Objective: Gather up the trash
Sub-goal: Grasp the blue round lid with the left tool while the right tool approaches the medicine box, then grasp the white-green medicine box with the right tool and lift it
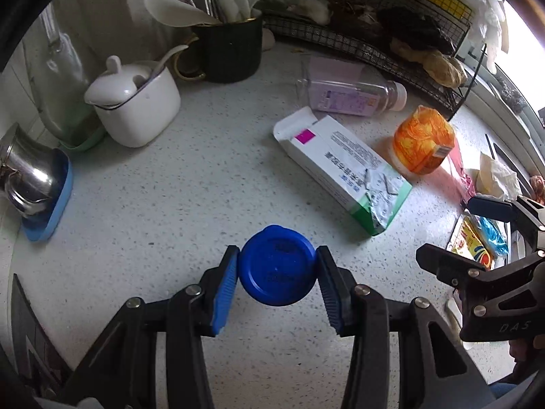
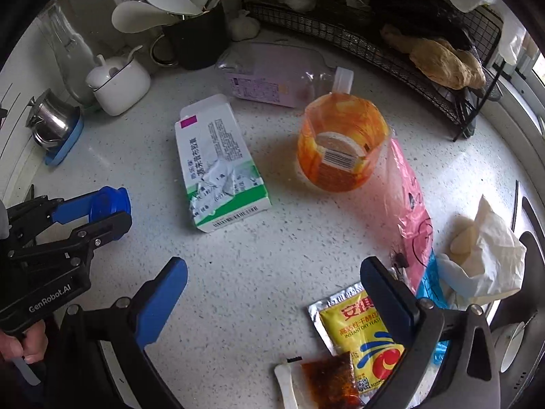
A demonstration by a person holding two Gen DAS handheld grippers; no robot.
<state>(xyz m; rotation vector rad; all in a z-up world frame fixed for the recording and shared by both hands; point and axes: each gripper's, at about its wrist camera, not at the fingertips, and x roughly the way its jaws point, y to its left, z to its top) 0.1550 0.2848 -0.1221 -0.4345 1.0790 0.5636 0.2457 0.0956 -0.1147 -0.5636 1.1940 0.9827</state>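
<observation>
My left gripper (image 1: 277, 266) is shut on a round blue lid (image 1: 276, 265), held just above the speckled counter (image 1: 170, 184); in the right wrist view the same lid (image 2: 110, 201) shows at the left in that gripper (image 2: 114, 211). My right gripper (image 2: 274, 269) stands open over bare counter with nothing between its fingers. Around it lies trash: a crumpled white and green carton (image 2: 218, 167), an orange plastic cup (image 2: 342, 146), a clear pink-labelled bottle (image 2: 272, 75) on its side, a pink bag (image 2: 408, 197), a yellow yeast packet (image 2: 361, 334), a brown sauce sachet (image 2: 327, 378) and crumpled tissue (image 2: 483, 255).
At the back stand a black utensil holder (image 1: 228, 51), a white lidded pot (image 1: 136, 105), a steel jug (image 1: 27, 177) on a blue coaster and a glass bottle (image 1: 58, 68). A black wire rack (image 2: 391, 34) holding ginger fills the back right. A person's hand (image 2: 30, 344) grips the left tool.
</observation>
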